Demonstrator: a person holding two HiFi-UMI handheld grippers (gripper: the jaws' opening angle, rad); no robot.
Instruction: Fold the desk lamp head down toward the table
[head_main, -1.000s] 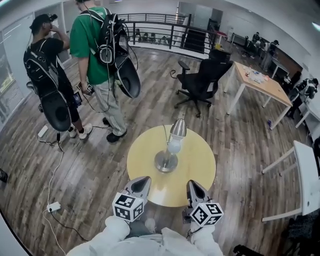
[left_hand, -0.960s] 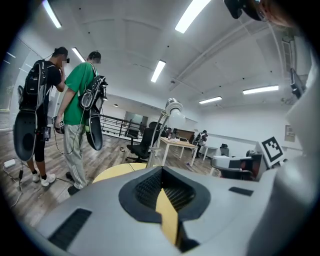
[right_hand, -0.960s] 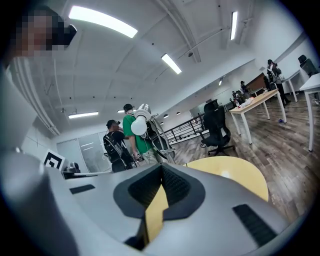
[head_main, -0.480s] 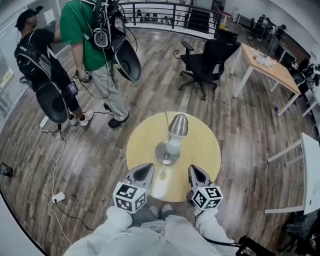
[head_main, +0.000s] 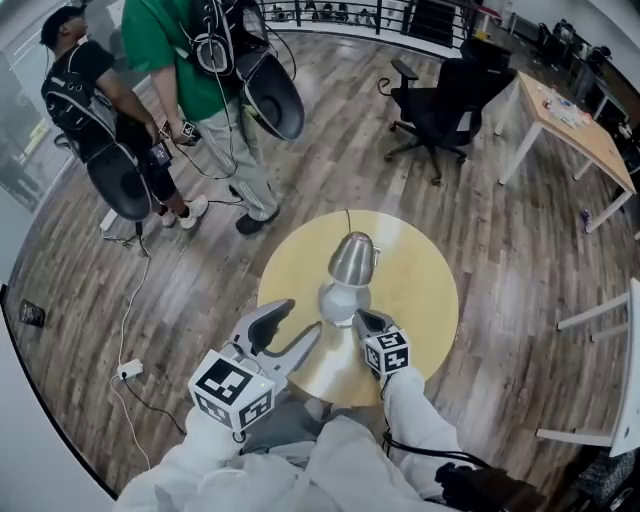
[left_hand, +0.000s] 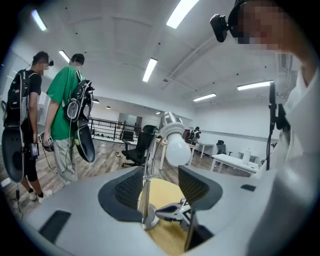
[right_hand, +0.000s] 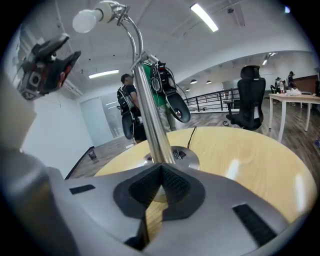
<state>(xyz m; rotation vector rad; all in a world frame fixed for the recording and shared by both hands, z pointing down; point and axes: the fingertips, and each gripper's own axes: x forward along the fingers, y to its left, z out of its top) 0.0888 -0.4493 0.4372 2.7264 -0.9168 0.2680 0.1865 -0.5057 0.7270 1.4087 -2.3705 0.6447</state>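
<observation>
While the desk lamp (head_main: 345, 280) stands upright near the middle of the round yellow table (head_main: 425, 300), both grippers sit on its near side. Its lamp head (head_main: 353, 257) is up at the top of the curved chrome stem (right_hand: 150, 112), with the white bulb (head_main: 340, 300) facing the person rather than folded down to the tabletop.

The right gripper (head_main: 360, 320) lies low over the table with its jaws pressed together, tip against tip. In the right gripper view its tips (right_hand: 160, 172) point straight at the foot of the stem, which rises just beyond them from the round metal base (right_hand: 187, 159); the stem is not between the pads.

The left gripper (head_main: 298, 320) is held higher, at the table's near edge and to the left of the lamp. Its jaws have just been opening and stand spread, pinching nothing. In the left gripper view (left_hand: 160, 182) the stem and bulb (left_hand: 177, 147) show through the gap, beyond the pads and clear of them
</observation>
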